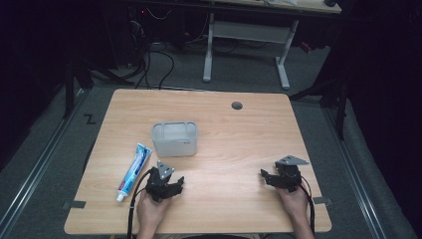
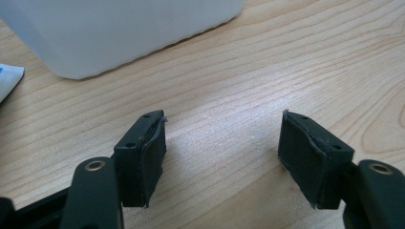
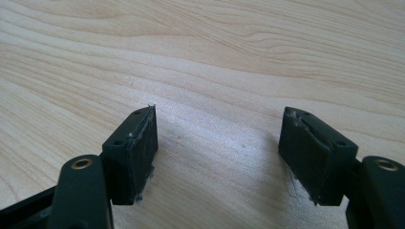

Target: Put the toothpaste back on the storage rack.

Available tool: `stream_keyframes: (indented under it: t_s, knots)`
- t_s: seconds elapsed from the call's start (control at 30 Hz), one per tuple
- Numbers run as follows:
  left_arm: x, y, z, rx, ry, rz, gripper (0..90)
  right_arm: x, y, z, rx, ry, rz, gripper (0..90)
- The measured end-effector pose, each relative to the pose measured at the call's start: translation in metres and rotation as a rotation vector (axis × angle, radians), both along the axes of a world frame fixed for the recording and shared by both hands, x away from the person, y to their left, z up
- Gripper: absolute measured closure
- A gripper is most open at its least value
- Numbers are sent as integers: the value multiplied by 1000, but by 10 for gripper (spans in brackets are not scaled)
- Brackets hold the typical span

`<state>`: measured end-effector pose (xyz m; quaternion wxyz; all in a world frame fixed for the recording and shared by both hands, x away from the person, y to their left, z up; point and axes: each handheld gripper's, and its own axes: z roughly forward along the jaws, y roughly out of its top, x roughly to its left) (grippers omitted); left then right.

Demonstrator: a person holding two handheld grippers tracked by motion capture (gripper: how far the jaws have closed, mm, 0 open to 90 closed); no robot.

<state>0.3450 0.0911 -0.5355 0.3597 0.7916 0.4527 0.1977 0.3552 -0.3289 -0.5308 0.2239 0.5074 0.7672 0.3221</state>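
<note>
- Toothpaste tube (image 1: 134, 171) lies on table (image 1: 239, 144), just left of left tongs (image 1: 171, 188); long axis runs near-to-far, cap toward person.
- Left tongs nearer than right tongs (image 1: 271, 178).
- Both released, nothing between jaws.
- Plastic bin (image 1: 175, 138) just beyond tube.

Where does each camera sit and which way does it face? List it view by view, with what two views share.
High view: above the person's side, looking forward and down on the table; shows both hands, left gripper, right gripper, tube, bin.
Left gripper view: rides the left gripper, looking along its open jaws at the bin and tube.
Right gripper view: rides the right gripper, facing bare tabletop past open jaws.
Shared: high and left gripper views both show the bin and tube.
</note>
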Motion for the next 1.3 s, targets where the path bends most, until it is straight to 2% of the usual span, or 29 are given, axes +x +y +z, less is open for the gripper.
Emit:
stream_keyframes:
  t_s: [0.37,0.5,0.6,0.77,1.0,1.13,1.3]
  knots:
    - [0,0,0,-3,3,-1,326,0,0,0,0,-1,-4,295]
    - [2,5,0,-47,18,-9,311,0,0,0,2,0,-7,297]
    - [2,6,0,-60,23,-16,296,0,0,0,5,3,-12,298]
    - [2,5,0,-53,25,-24,269,0,0,0,2,0,-11,297]
    - [1,5,1,-56,36,-7,270,0,0,0,1,0,-13,297]
    - [-2,8,2,-68,22,9,320,0,0,0,1,1,-13,297]
    - [-5,11,3,-88,2,25,330,0,0,0,2,1,-13,296]
